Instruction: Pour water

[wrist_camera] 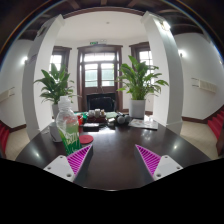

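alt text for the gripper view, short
The gripper hangs open over a dark round table, nothing between its pink-padded fingers. Just ahead of the left finger stands a clear plastic bottle; small items cluster at the table's far side. Beyond are two large potted plants and a dark-framed window.

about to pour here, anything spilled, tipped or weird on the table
Nothing stands out. The bottle stands upright just beyond the left finger, the dark table shows no visible spill, and the gripper is open and empty.
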